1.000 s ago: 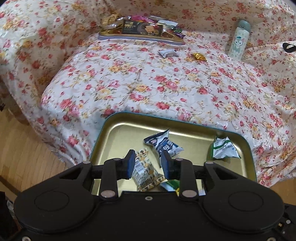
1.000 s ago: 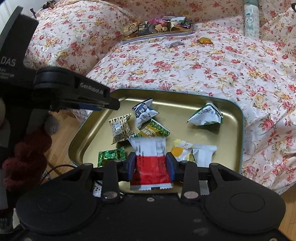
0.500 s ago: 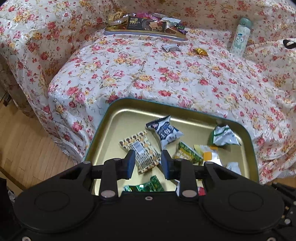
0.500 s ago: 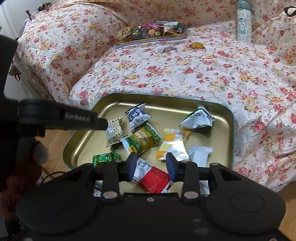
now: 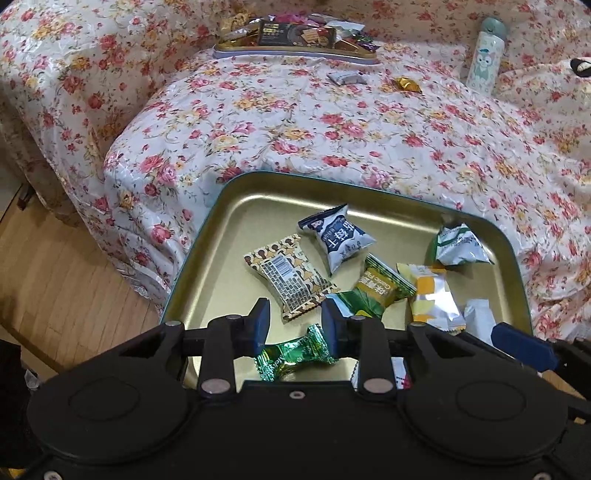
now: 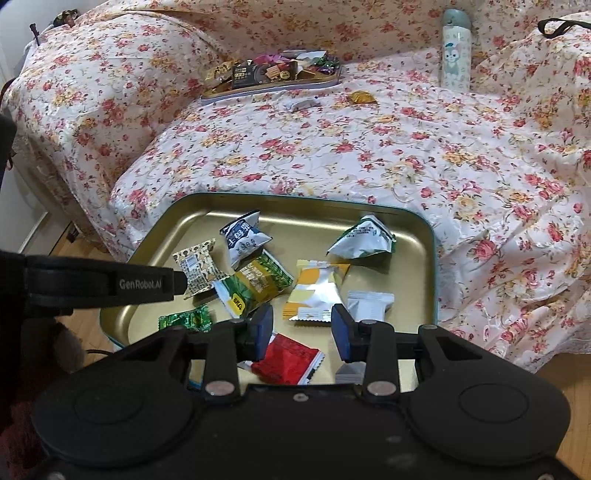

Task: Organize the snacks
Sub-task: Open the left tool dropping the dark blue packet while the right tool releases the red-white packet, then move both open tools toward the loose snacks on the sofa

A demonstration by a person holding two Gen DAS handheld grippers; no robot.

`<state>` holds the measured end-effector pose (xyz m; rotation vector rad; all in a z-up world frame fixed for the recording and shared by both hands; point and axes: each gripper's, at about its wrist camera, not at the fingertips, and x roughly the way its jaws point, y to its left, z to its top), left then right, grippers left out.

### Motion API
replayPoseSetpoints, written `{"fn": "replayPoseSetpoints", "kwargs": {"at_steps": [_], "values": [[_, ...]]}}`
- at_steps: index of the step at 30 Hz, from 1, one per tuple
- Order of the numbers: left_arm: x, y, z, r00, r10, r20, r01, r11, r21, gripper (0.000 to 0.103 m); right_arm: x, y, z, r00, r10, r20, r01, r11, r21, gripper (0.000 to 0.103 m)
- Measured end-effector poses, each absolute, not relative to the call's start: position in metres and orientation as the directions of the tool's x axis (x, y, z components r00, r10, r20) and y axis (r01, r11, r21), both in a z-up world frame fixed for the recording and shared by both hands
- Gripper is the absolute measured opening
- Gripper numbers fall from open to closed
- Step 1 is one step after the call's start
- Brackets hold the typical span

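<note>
Snacks (image 6: 317,291) in crinkled mixed-colour wrappers lie in gold tray (image 6: 428,258); both tools gape, empty.

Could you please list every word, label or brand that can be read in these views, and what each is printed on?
"GenRobot.AI": on the left tool's black side, seen in the right wrist view.
"Nich": partial, on the green foil candy.
Olive-green packet: Latin lettering, too blurred to read.
Navy packet: Chinese characters, not clearly legible.
Far tray's dark box: too small.
</note>
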<state>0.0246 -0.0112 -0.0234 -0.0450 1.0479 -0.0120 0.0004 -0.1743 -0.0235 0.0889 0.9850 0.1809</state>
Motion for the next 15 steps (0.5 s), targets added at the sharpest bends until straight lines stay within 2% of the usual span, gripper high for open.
{"fn": "replayPoseSetpoints", "kwargs": {"at_steps": [15], "values": [[0.0232, -0.0080, -0.0240, 0.489, -0.038, -0.871, -0.017, 0.998, -0.053, 0.039, 0.0007, -0.1787, -0.0255, 0.539, 0.176, -0.823, -0.061, 0.984, 0.170, 0.038]]}}
